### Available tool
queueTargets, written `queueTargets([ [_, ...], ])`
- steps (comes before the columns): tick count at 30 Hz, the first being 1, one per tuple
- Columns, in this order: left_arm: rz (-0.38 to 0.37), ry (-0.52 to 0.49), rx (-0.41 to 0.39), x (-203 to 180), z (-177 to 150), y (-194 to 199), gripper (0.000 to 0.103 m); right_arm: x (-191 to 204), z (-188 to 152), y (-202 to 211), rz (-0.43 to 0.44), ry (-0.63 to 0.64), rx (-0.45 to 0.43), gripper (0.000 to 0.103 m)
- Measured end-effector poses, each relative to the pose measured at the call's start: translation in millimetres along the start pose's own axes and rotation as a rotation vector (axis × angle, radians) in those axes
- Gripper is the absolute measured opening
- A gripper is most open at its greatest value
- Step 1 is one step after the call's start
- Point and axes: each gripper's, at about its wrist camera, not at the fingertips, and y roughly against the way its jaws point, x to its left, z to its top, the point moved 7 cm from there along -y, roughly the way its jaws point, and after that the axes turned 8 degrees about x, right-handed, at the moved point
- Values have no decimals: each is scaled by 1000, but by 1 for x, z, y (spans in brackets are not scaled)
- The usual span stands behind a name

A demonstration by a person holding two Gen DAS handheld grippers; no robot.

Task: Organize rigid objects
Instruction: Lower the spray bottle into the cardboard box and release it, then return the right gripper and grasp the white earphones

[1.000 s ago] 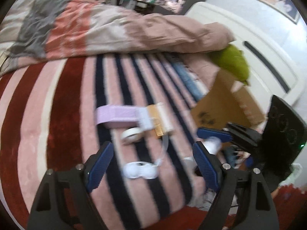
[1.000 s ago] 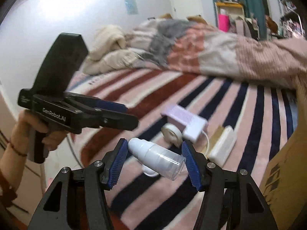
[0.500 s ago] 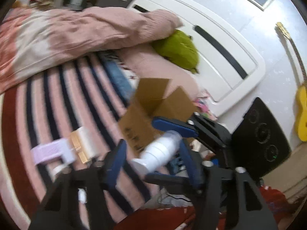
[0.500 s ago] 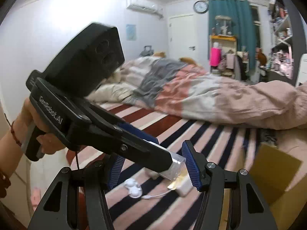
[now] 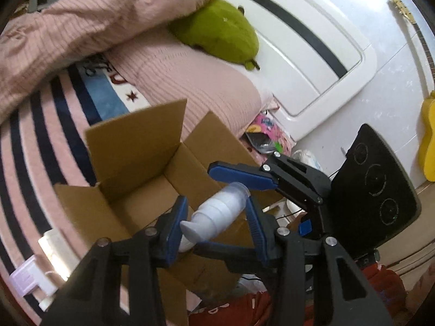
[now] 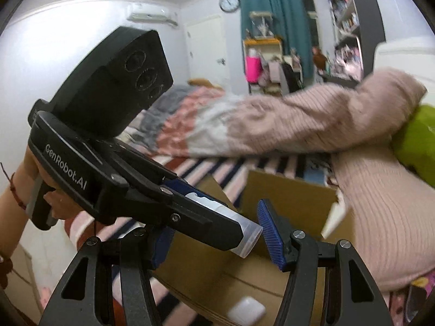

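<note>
The left wrist camera sits just behind its own gripper (image 5: 214,222) and looks down and forward at close range into the open cardboard box (image 5: 141,174) on the striped bed (image 5: 35,125), facing toward the white headboard (image 5: 307,43) and the green plush (image 5: 220,32). The right wrist camera rides behind the right gripper (image 6: 217,233) and faces the opposite way, over the same cardboard box (image 6: 288,201) toward the teal curtain (image 6: 274,24) and wall clock (image 6: 230,3) at the far end of the room. Both views share the box, the white bottle (image 5: 217,214) held over it (its clear cap end in the right view (image 6: 244,237)), the pink blanket (image 6: 299,125) and each other's gripper, which crosses the frame very near the lens.
</note>
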Motion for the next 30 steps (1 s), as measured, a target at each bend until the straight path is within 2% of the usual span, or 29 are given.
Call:
queueTargets([
  [6, 73, 10, 35, 9, 2, -15, 43, -20, -17, -13, -23, -34, 95, 56],
  [7, 84, 9, 37, 11, 1, -14, 52, -21, -19, -16, -31, -35, 111, 59],
  [8, 93, 8, 29, 12, 1, -13, 61, -20, -20, -17, -34, -33, 118, 68],
  [9, 100, 10, 19, 14, 0, -10, 63, -20, -21, -18, -33, -32, 119, 71],
  [16, 162, 39, -66, 31, -19, 38, 63, 2, -16, -15, -10, 1, 99, 73],
  [19, 215, 65, -149, 46, -42, 80, 66, 23, -3, -11, 39, 31, 65, 73],
  [20, 248, 86, -174, 54, -50, 93, 70, 32, 0, -10, 55, 44, 56, 73],
  [22, 357, 141, -230, 78, -75, 122, 72, 59, 8, -10, 90, 84, 47, 73],
  [24, 397, 199, -272, 100, -102, 142, 72, 85, 14, -14, 129, 123, 38, 73],
  [30, 547, 385, -317, 170, -199, 169, 72, 178, 11, -54, 307, 247, 96, 73],
])
